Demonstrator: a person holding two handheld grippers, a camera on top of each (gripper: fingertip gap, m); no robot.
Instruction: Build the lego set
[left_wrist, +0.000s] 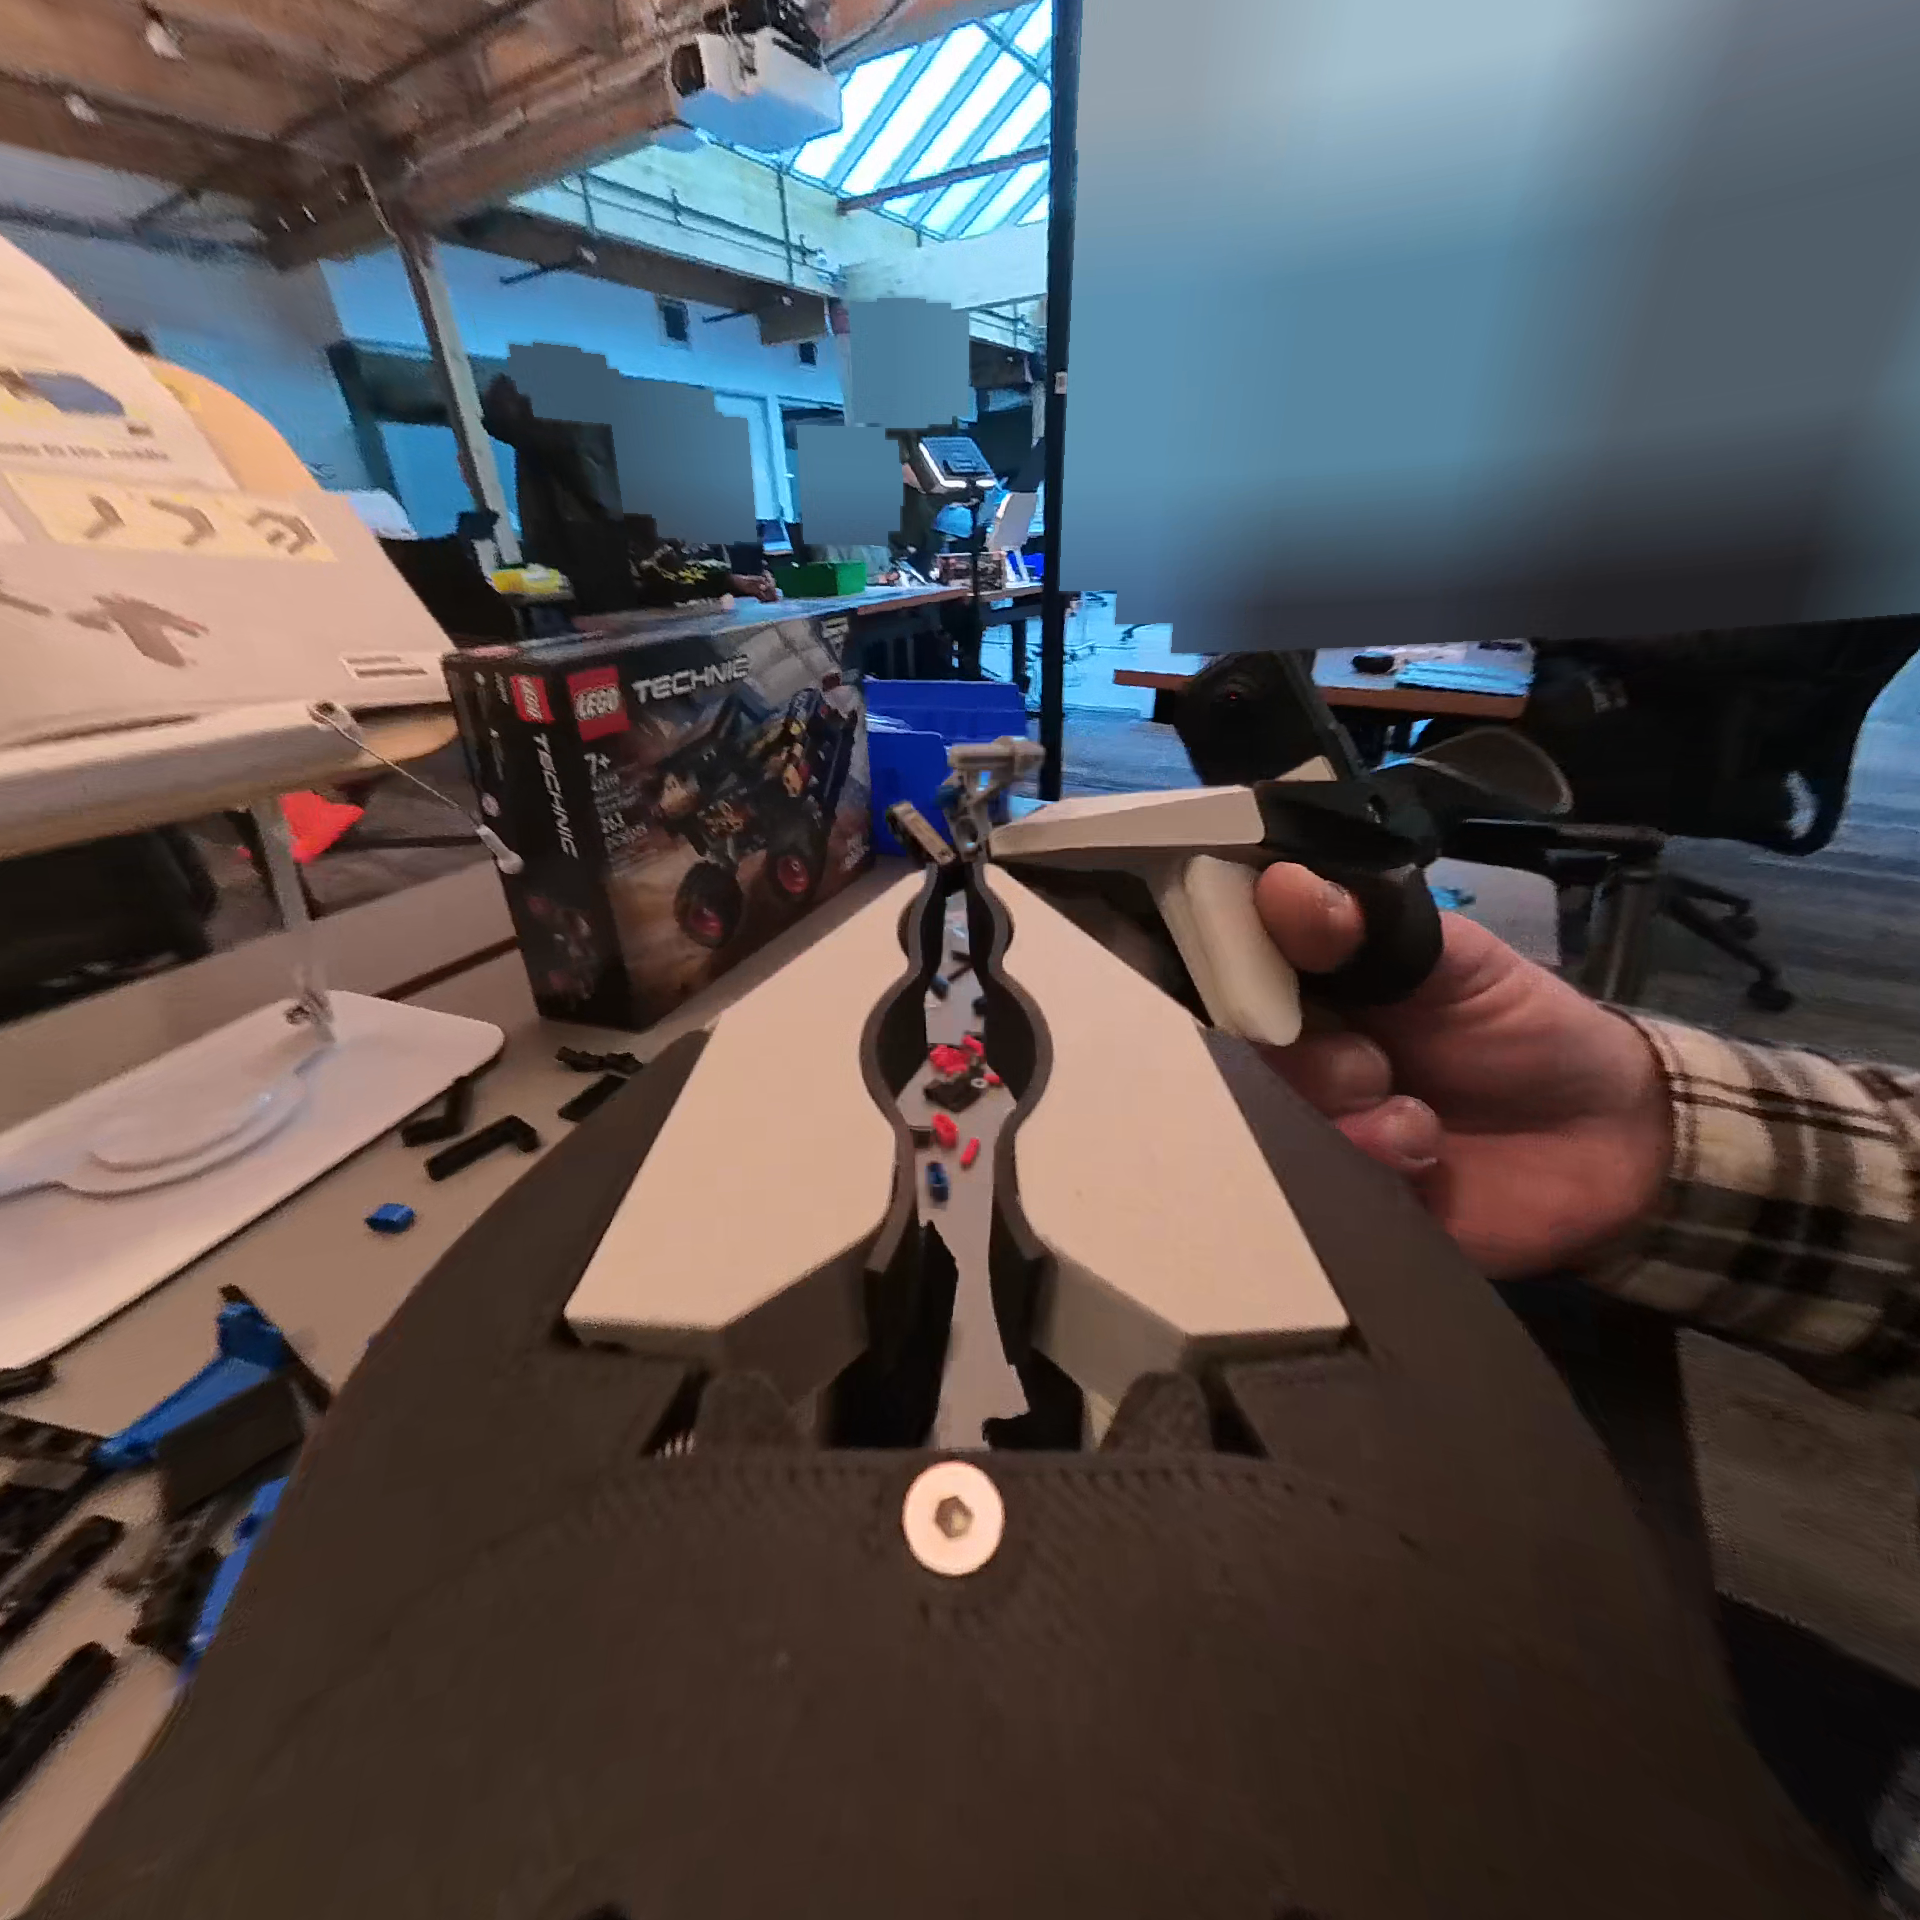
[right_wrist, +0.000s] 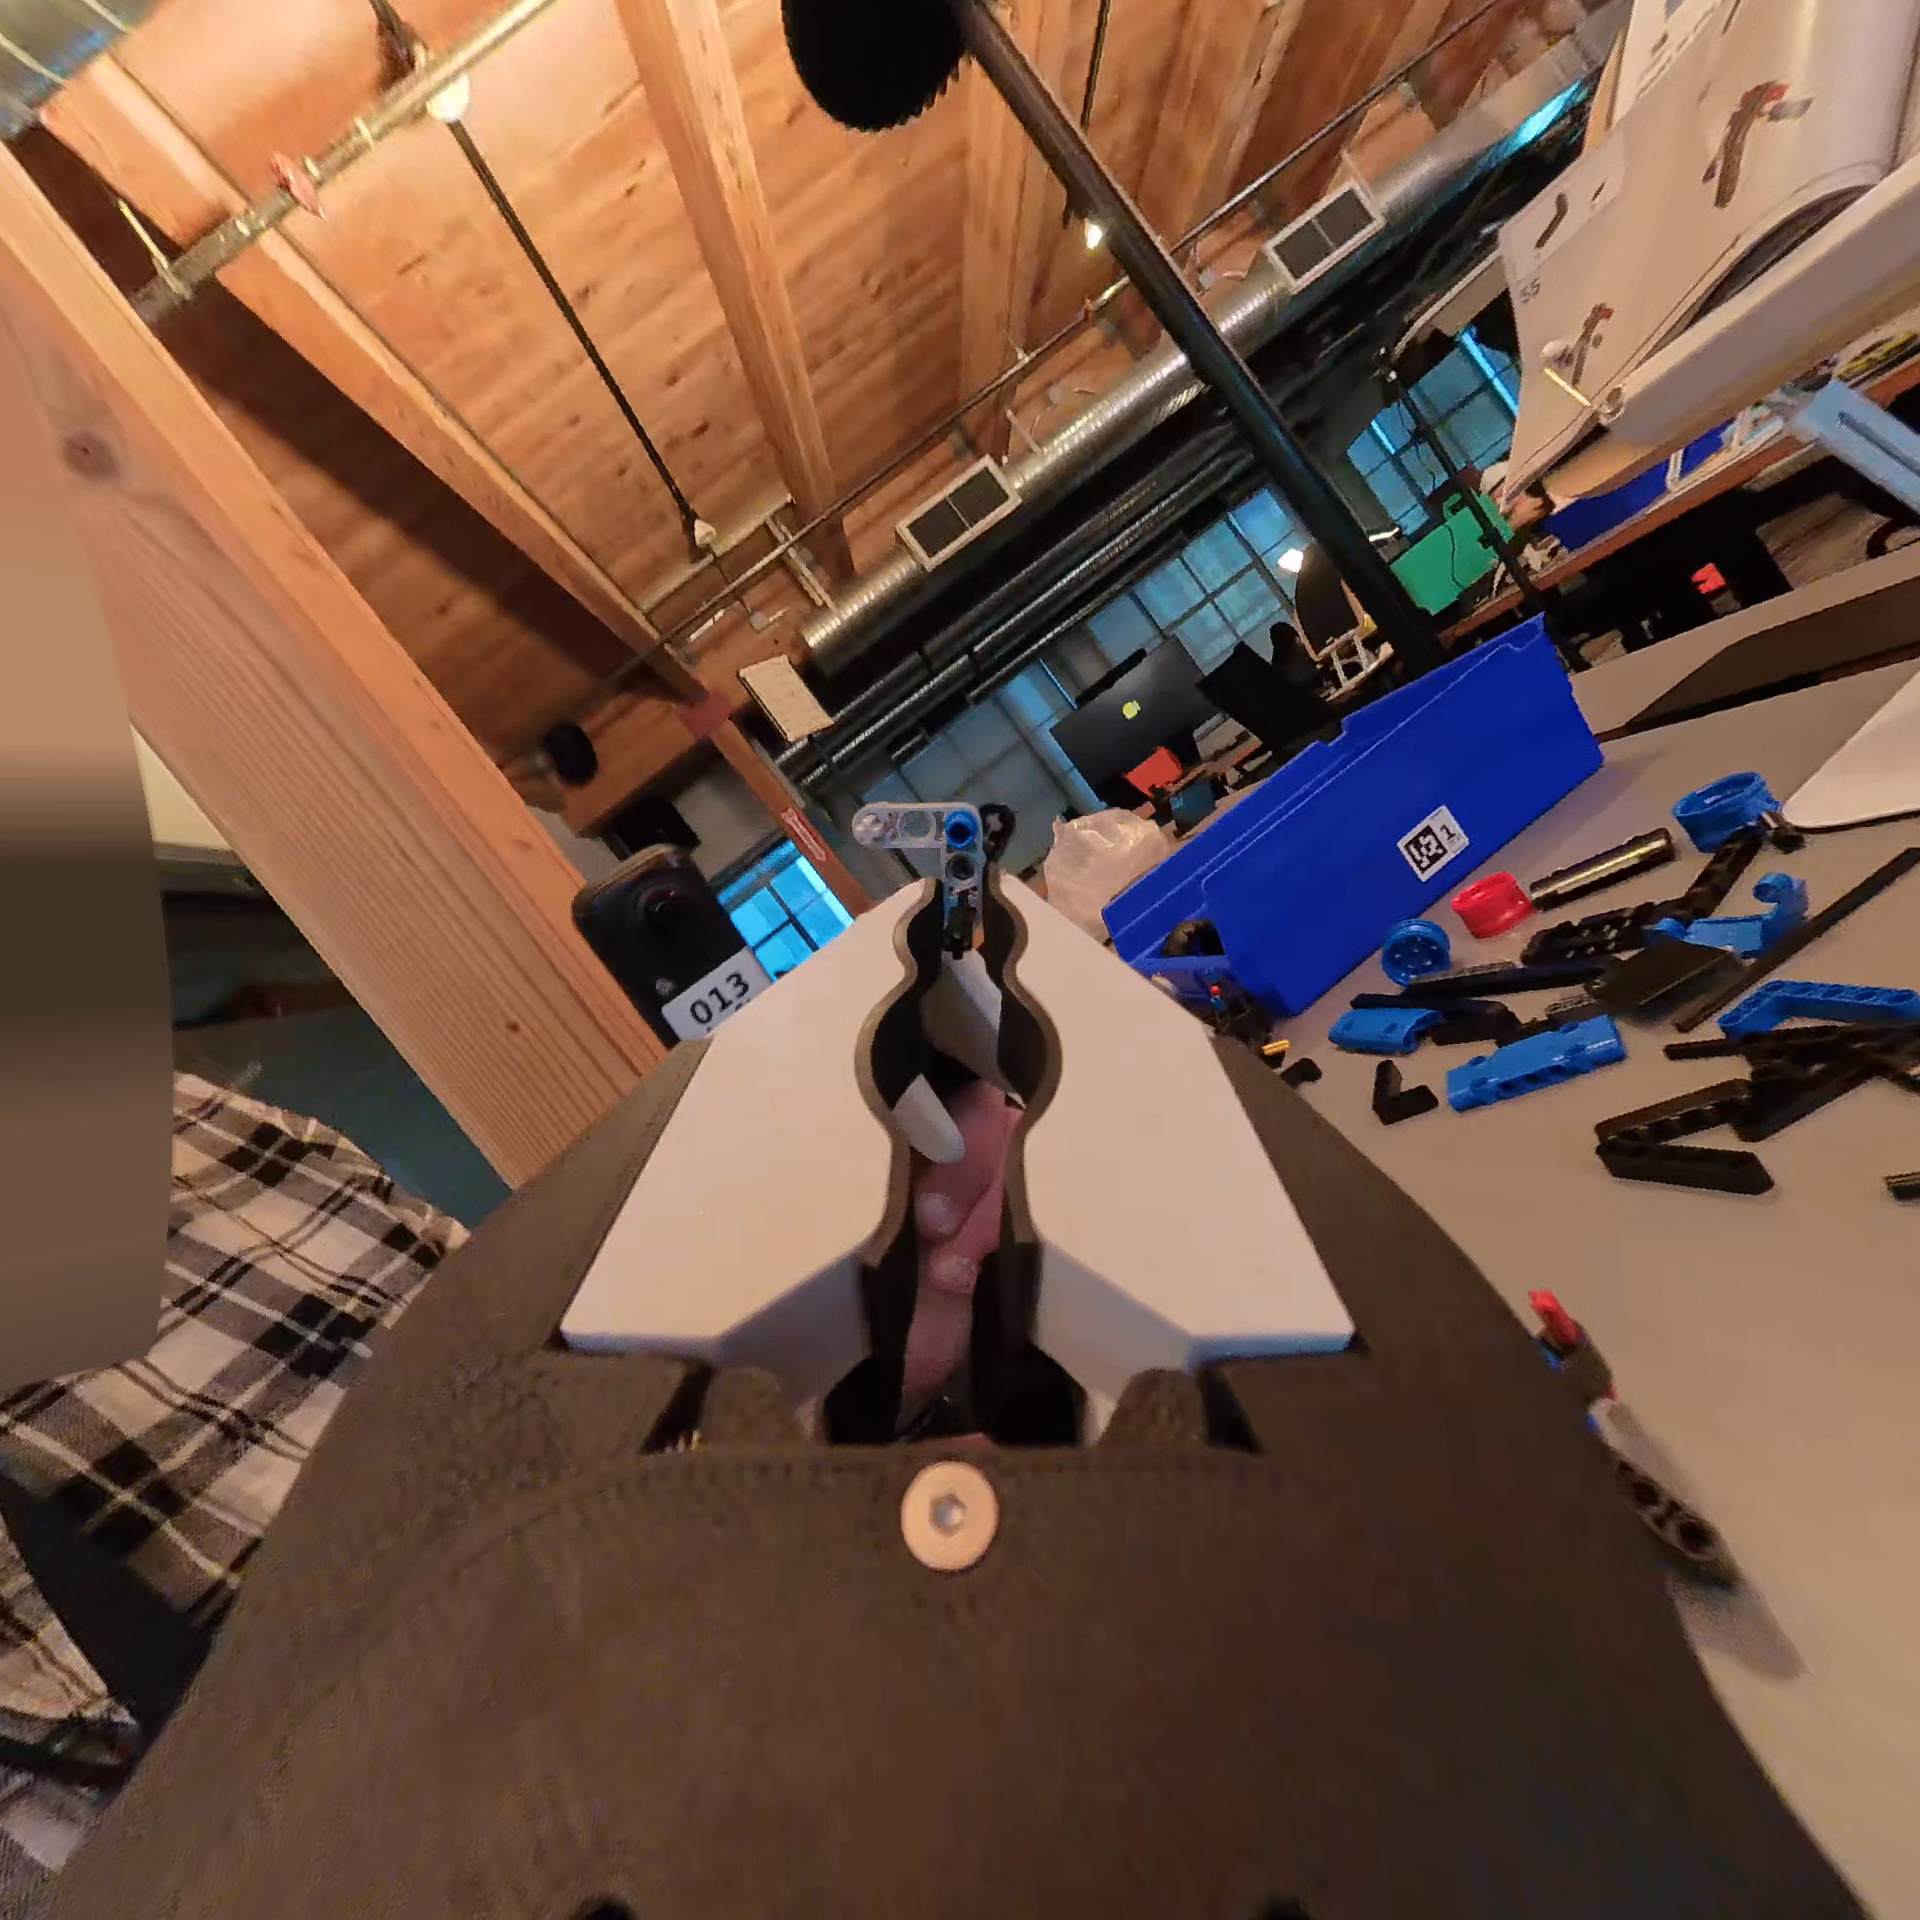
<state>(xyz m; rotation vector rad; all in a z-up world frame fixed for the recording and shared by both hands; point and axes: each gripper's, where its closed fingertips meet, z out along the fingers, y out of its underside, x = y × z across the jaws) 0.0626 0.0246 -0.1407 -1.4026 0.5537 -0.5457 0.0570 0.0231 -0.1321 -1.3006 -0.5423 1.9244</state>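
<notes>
You've got both grippers, left gripper (left_wrist: 951, 868) and right gripper (right_wrist: 961, 894), clamped on the small grey assembly (right_wrist: 920, 831) mid-frame above the desk (right_wrist: 1558, 1195), so keep jaws tight and push parts together squarely.

blue bin (right_wrist: 1392, 831) on grey table (right_wrist: 1558, 1299) | wooden post (right_wrist: 343, 790) | office chair (left_wrist: 1662, 883) beyond

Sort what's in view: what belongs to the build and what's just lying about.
In use: left gripper; right gripper; small grey assembly pinched by both; loose parts; instruction booklet.
Lying about: set box; blue bin; camera.
</notes>
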